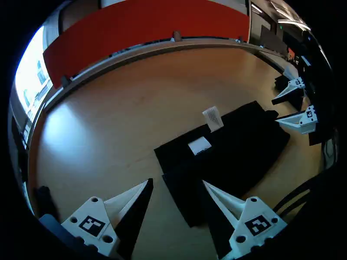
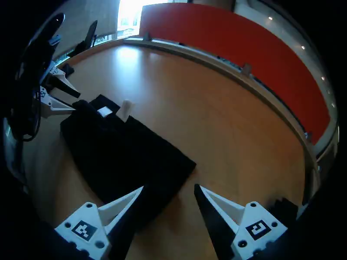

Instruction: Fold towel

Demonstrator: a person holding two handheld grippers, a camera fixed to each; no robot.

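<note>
Towel [image 1: 234, 147]: black, laid flat on the table [image 1: 108, 130]; a white tag [image 1: 212, 118] is raised at one edge.
Left gripper [image 1: 177, 182]: fingers spread wide, nothing held; a towel corner is seen between them.
Right gripper [image 2: 169, 186]: fingers spread wide, nothing held; placed at the towel's opposite end.
Room: a wide stretch of wood is seen between the towel and the red panel [image 1: 143, 30].

Low opposing views, shared towel [image 1: 243, 149]
</note>
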